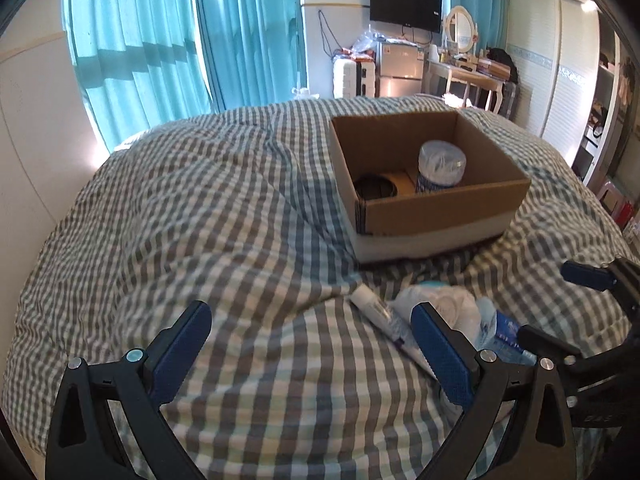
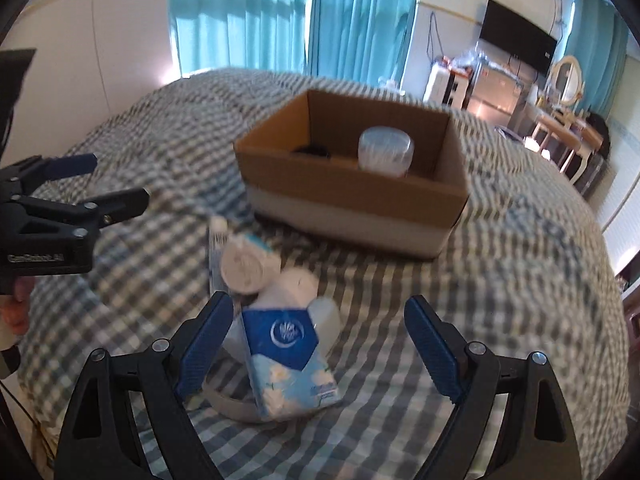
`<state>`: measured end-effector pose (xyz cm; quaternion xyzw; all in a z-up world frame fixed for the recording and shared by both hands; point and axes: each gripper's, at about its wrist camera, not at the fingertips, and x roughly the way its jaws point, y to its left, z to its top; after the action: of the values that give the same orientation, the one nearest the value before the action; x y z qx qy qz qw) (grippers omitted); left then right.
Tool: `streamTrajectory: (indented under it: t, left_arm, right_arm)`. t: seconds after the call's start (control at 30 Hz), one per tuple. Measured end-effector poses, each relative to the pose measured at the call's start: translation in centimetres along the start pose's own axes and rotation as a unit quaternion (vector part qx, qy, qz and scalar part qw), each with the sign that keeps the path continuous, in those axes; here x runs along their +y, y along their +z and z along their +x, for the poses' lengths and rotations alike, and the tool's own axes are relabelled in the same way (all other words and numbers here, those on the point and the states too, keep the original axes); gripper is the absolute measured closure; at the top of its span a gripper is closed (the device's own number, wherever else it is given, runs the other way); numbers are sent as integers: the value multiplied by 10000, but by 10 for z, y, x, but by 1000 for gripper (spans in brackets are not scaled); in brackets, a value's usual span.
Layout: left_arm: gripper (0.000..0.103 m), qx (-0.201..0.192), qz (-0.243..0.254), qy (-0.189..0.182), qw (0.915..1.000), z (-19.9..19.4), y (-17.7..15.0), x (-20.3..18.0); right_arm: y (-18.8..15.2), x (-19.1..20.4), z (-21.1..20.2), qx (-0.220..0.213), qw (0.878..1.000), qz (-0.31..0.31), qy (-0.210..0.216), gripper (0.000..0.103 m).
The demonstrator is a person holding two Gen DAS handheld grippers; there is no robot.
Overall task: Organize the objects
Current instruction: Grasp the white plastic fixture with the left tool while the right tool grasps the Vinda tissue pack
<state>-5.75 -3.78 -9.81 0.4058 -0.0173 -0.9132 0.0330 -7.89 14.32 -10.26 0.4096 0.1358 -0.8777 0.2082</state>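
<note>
Two items already sit inside the cardboard box [image 1: 436, 204]: a clear lidded jar [image 1: 441, 166] standing upright toward its right half, and a dark round object [image 1: 374, 188] low in the near-left corner, too shadowed to name. That suggests the box is your collecting point, and it rests well up the bed [image 1: 200, 220] so both arms can reach it.

The rest waits in a small heap on the checked cover, just in front of the box. In the right wrist view you see a blue and white tissue pack [image 2: 290, 360] nearest the camera, propped up against white round containers [image 2: 244, 266] behind it, with a toothpaste tube [image 2: 216, 248] lying along the heap's left edge. They lean on one another, so lifting one may well tip its neighbours on the soft bedding.

Your right hand-held gripper [image 2: 320, 348] is spread wide and empty, the tissue pack standing between its fingers but closer to the left pad [image 2: 204, 348], apparently not touching it. I judge that pack to be your next pick; centre it before you close.

Your left hand-held gripper [image 1: 312, 354] is likewise wide and holds nothing, hovering over bare cover to the left of the heap, the tube near its right finger. It seems to be kept aside to leave the right arm room.
</note>
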Motion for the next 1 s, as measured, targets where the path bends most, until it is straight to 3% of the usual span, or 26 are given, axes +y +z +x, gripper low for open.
streamTrajectory:
  t: [0.43,0.5,0.57,0.6,0.77,1.0]
  left_arm:
    - [0,279,59,-74,9996,26,-15,-12]
    - [0,278,79,-87,9995,27,-15,-14]
    - [0,307,106,-110,9994,29,-16,-17]
    - [0,323,118,-118,9993,31,-16,-18]
    - [0,411,239,-211,9986,40,-13,-32]
    - [0,507,483,-368,9969,57,-6,-61]
  right_arm:
    - [-13,2,39,546,9981,81,260,16]
    - [-13,4,39,571,9977,57,355,26]
    - [-14,7,40,596,9973,15,437,46]
    - [-14,9,40,607,9973,-28,420,46]
    - [-12,7,27,359,9986,-45,386,47]
    - [3,-19,7,16,10000,55,24,47]
